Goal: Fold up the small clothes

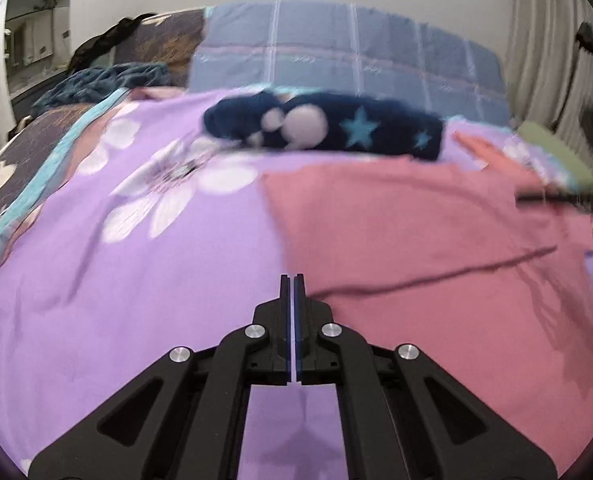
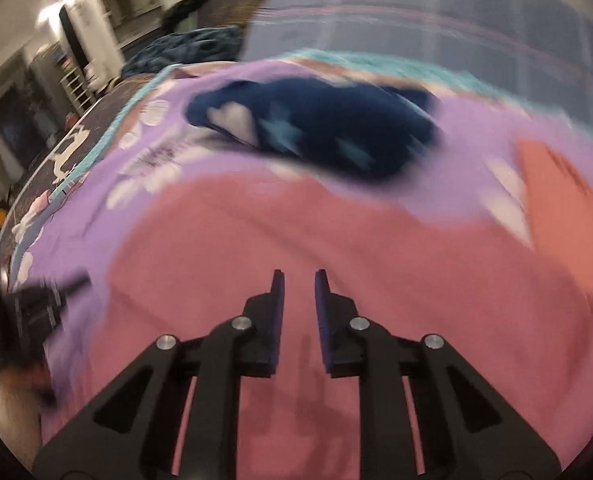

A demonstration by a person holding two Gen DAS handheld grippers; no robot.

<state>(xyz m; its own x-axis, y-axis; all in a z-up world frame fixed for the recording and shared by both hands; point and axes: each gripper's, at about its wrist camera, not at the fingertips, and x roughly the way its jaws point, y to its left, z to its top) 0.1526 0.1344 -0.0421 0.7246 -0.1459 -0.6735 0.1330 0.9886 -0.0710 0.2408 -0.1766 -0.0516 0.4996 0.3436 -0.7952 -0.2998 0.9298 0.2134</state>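
A pink garment (image 1: 416,232) lies flat on the purple flowered bedsheet (image 1: 144,264), with a fold line running across it. My left gripper (image 1: 293,280) is shut with nothing visible between its fingers, just off the garment's left edge and above the sheet. My right gripper (image 2: 299,276) hovers over the pink garment (image 2: 296,232), its jaws a small gap apart and empty. The right wrist view is motion-blurred. A dark blue garment with light blue stars (image 1: 336,128) lies bunched farther back on the bed.
An orange-pink cloth (image 2: 556,208) lies at the right side of the bed. A blue-grey checked pillow (image 1: 348,56) stands behind the blue garment, and a teal blanket (image 1: 104,80) is at the back left. The bed's left edge drops toward the room.
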